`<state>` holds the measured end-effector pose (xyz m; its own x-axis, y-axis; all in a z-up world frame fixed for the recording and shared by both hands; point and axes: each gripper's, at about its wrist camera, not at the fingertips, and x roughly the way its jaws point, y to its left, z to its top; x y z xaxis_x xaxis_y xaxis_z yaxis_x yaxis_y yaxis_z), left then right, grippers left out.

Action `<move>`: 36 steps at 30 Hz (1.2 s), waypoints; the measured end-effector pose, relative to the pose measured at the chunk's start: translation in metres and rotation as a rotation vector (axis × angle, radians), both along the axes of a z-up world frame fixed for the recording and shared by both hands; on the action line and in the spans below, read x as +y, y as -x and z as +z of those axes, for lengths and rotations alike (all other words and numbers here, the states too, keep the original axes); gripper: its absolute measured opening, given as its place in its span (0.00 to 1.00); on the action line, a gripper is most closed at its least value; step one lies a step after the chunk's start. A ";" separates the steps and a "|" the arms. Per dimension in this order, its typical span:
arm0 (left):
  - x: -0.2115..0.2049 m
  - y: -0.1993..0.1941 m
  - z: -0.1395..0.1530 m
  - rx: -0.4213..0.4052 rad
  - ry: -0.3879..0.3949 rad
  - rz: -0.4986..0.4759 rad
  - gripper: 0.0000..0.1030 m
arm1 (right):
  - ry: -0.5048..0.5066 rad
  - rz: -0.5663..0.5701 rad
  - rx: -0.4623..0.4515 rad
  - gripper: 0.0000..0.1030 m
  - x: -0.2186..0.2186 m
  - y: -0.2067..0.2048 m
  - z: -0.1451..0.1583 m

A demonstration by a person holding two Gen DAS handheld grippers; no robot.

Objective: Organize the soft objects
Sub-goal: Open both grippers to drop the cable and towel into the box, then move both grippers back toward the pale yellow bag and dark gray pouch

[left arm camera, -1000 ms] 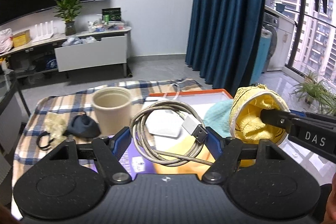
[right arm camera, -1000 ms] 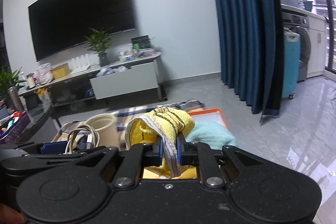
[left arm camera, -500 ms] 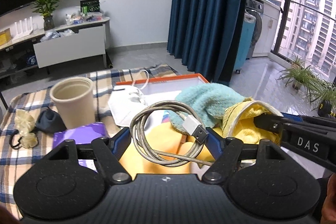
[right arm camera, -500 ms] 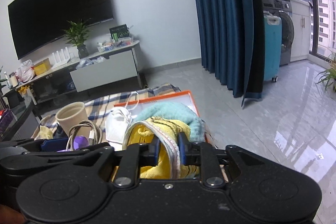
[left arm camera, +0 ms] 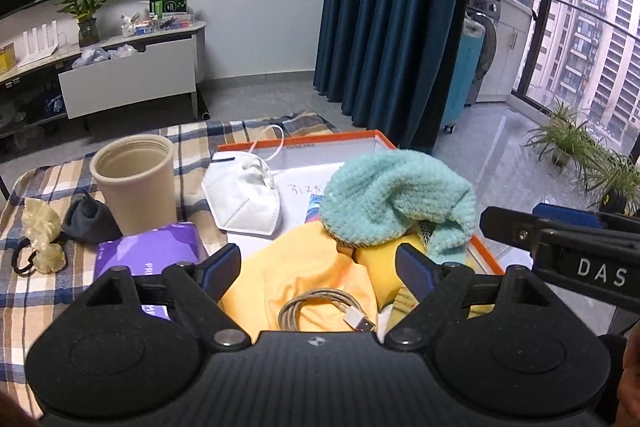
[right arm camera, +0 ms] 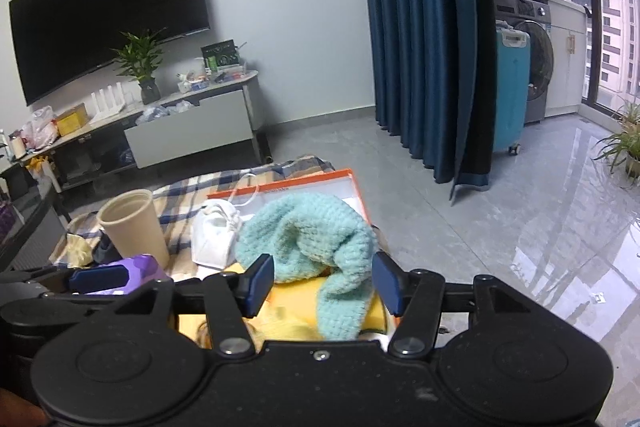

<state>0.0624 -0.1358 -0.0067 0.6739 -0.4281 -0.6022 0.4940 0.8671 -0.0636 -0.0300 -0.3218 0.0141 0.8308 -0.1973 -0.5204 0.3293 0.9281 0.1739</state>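
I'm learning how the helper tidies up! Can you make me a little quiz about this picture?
1. True or false: the coiled grey USB cable lies on the yellow cloth in the orange-rimmed box.
2. What lies on top of the pile in the box? A) fluffy teal knitted towel B) purple tissue pack C) beige paper cup
3. Fill in: the white face mask sits on the box's ____ edge, nearest the cup.

Key: 1 true; 2 A; 3 left. Both claws, left and right, are opening with nothing pressed between the pads.
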 end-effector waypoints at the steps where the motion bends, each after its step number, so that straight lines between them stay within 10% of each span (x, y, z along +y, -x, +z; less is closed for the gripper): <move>1: 0.001 0.001 0.001 -0.003 0.003 0.003 0.84 | 0.000 0.004 -0.004 0.65 0.001 0.000 0.001; 36: 0.166 -0.001 0.019 -0.055 0.053 0.365 0.87 | -0.010 0.467 -0.039 0.65 0.163 -0.080 0.009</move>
